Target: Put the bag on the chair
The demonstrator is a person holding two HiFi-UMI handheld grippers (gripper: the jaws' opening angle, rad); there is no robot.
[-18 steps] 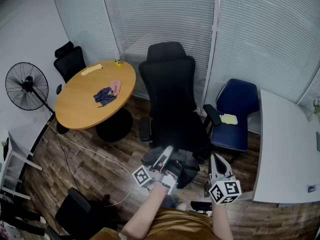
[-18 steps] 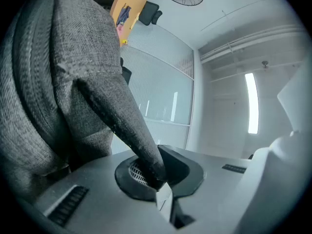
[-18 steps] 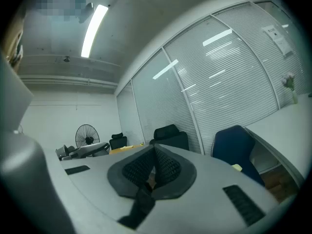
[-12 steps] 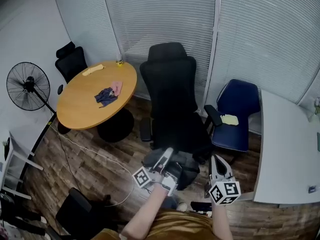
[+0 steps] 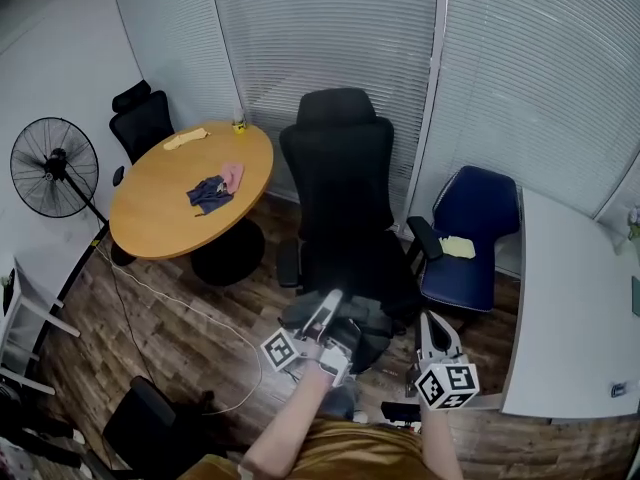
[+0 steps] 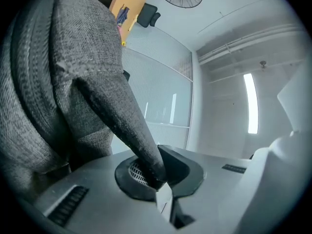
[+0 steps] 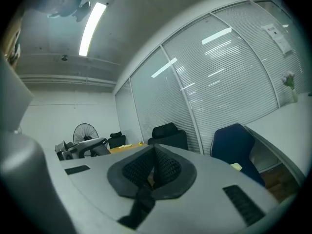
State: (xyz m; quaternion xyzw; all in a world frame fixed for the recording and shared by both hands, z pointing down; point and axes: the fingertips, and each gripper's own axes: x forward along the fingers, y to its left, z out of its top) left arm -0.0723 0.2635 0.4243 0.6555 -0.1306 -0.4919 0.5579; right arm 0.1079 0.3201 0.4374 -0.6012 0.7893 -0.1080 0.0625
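A grey fabric bag (image 5: 350, 325) hangs low in front of the black high-backed office chair (image 5: 340, 193), just short of its seat. My left gripper (image 5: 328, 308) is shut on the bag's strap. In the left gripper view the dark strap (image 6: 122, 126) runs from the bag's body (image 6: 53, 77) down into the closed pads of that gripper (image 6: 157, 182). My right gripper (image 5: 432, 320) is held to the right of the bag, apart from it. Its jaws are shut with nothing between them, as the right gripper view (image 7: 153, 172) shows.
A round wooden table (image 5: 170, 213) with cloths on it stands at the left, with a standing fan (image 5: 52, 168) and a small black chair (image 5: 140, 123) beside it. A blue armchair (image 5: 472, 230) and a white desk (image 5: 570, 308) are at the right. A cable (image 5: 180, 303) lies on the floor.
My left gripper and the bag have edged slightly up and toward the chair. The right gripper has barely moved.
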